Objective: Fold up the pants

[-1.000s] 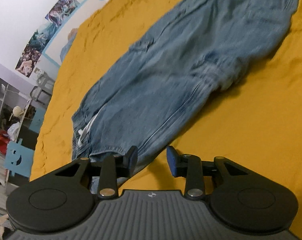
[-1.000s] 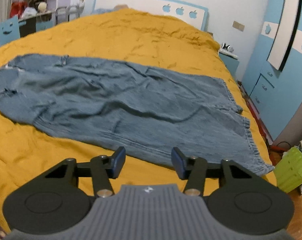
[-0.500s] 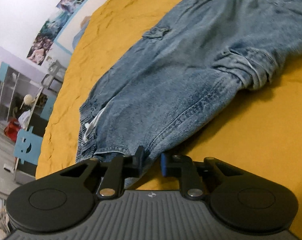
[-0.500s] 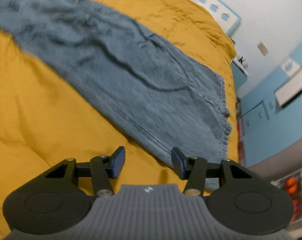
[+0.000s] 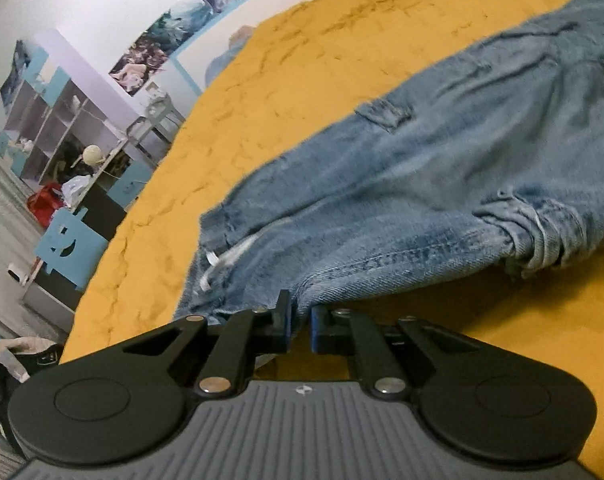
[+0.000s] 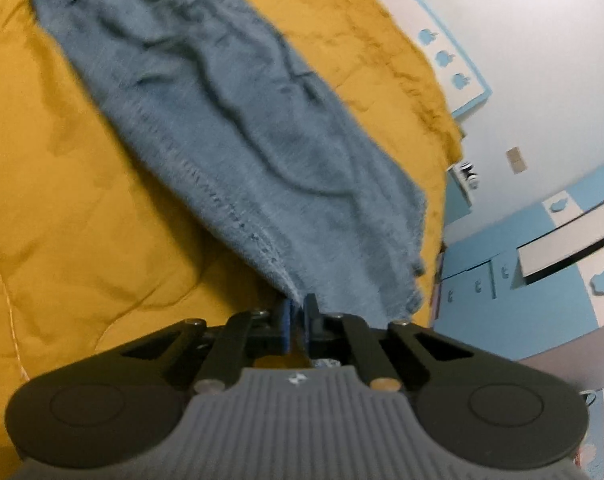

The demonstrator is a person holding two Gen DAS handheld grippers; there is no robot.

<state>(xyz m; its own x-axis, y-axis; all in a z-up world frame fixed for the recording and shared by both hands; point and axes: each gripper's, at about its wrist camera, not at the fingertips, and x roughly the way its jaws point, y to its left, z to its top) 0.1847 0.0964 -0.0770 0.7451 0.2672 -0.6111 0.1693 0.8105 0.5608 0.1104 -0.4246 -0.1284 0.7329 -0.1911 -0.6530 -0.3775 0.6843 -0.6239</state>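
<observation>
Blue denim pants (image 5: 402, 208) lie stretched across a yellow bed cover (image 5: 262, 92). In the left wrist view the waistband end with a white drawstring (image 5: 226, 258) is nearest. My left gripper (image 5: 300, 322) is shut on the near corner of the waistband. In the right wrist view the pants (image 6: 238, 120) run away from me toward the upper left, frayed leg hem nearest. My right gripper (image 6: 296, 320) is shut on the near corner of that hem.
The bed cover (image 6: 74, 184) spreads wide on the near side of the pants. Shelves and a blue chair (image 5: 68, 248) stand left of the bed. Blue cabinets (image 6: 542, 264) and a white headboard (image 6: 454, 68) stand to the right.
Both grippers moved down to the pants and closed: the left on the waistband corner, the right on the leg hem corner. Both were open a second ago.
</observation>
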